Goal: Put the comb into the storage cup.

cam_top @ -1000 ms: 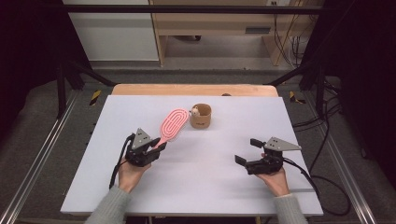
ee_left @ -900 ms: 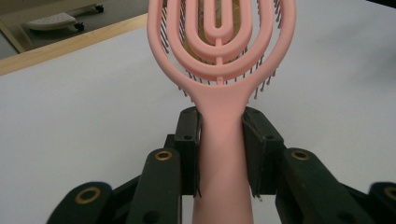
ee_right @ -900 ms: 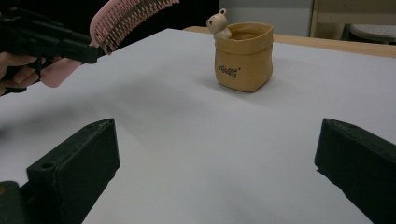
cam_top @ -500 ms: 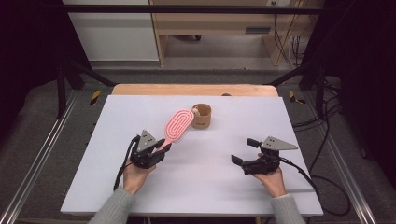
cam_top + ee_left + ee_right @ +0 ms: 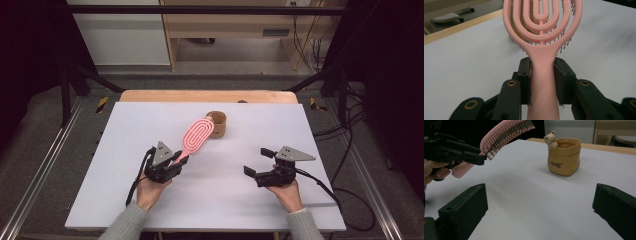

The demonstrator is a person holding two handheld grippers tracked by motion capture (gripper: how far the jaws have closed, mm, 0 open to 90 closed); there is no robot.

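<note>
A pink hairbrush (image 5: 196, 136) with a looped head is held above the white table, its handle (image 5: 543, 82) clamped between the jaws of my left gripper (image 5: 176, 162). The brush head (image 5: 506, 131) points toward a small tan pot (image 5: 218, 123) with a bear figure (image 5: 550, 138) on its rim, bristles facing down. The pot (image 5: 564, 157) stands upright on the table behind the brush. My right gripper (image 5: 256, 161) hovers at the right of the table, open, with nothing between its jaws.
The white tabletop (image 5: 125, 130) ends in a wooden strip (image 5: 150, 95) at its far edge. Metal frame rails (image 5: 40, 160) run along both sides, and cables (image 5: 350, 190) trail off the right edge. A wooden bench (image 5: 230, 25) stands beyond the table.
My left gripper has carried the brush a little to the right and forward, so the head now overlaps the pot in the high view. The right gripper has shifted slightly left.
</note>
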